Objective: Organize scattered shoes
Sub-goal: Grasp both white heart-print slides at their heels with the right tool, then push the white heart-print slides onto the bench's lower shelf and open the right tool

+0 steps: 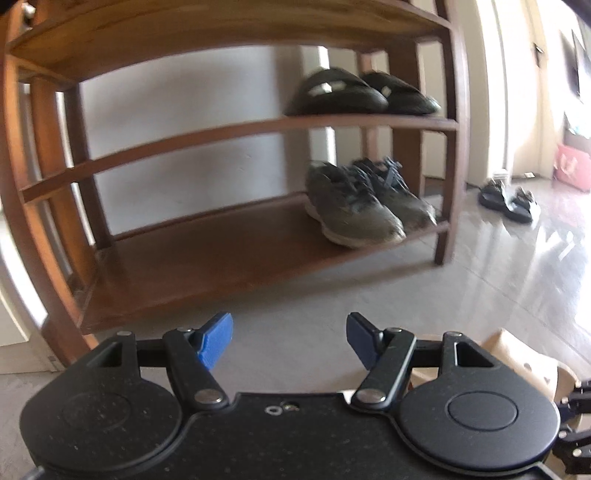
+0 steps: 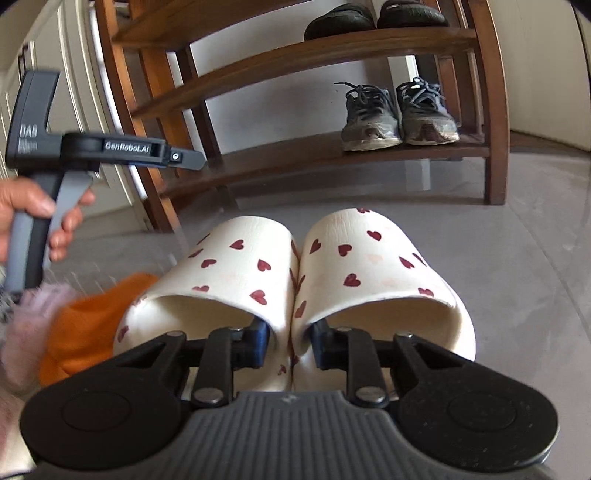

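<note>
Cream slippers dotted with dark red hearts fill my right wrist view, the pair side by side and touching along their inner edges, toes pointing toward the wooden shoe rack. My right gripper has its two blue-black fingers pushed into the openings, one finger in each slipper, pinching the two inner walls together between them, so the pair is clamped as one. The grey floor shows beyond the toes; I cannot tell whether the soles touch it. On the rack's bottom shelf sits a pair of grey laced sneakers at the right end, and on the shelf above a pair of dark slip-ons. At the left I see a hand gripping the handle of my left gripper, beside something orange and pinkish that I cannot identify. From the left wrist view that gripper's blue fingers stand wide apart with nothing between them, over the floor in front of the rack's empty left side. Farther right, out on the shiny floor, lies a pair of dark sandals.
</note>
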Available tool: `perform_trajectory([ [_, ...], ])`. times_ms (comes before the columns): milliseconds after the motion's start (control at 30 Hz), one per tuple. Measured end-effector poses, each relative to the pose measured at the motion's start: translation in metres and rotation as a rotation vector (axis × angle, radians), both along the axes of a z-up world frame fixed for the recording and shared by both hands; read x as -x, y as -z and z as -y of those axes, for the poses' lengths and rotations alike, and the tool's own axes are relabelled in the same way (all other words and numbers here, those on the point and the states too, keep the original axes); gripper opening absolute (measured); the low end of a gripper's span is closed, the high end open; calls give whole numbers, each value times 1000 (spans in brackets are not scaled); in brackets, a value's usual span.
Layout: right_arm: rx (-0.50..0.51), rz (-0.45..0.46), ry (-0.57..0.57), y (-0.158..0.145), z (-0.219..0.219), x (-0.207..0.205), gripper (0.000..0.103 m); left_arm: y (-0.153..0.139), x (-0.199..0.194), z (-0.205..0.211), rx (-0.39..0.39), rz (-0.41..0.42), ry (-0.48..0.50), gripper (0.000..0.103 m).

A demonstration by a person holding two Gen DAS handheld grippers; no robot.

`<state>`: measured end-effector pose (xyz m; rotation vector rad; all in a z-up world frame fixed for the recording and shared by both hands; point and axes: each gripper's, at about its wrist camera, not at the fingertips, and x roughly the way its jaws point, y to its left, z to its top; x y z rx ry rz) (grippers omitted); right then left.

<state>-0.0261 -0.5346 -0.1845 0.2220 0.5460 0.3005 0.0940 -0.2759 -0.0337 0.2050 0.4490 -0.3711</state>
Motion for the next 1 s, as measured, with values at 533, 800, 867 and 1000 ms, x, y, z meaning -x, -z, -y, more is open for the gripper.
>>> perform_trajectory([
  [533,-20,203,-91,-45,-34,-77,28,-43,-5,-62,106,113,-193,68],
  [800,68,275,-84,-65,-75,-167,28,-39,-11,-87,130,61,-251,68],
  [867,77,256,-54,-64,-82,-188,30,-37,-13,-92,127,50,-254,68],
  [1000,89,223,2,-60,-93,-221,32,-33,-14,-101,122,37,-253,68],
])
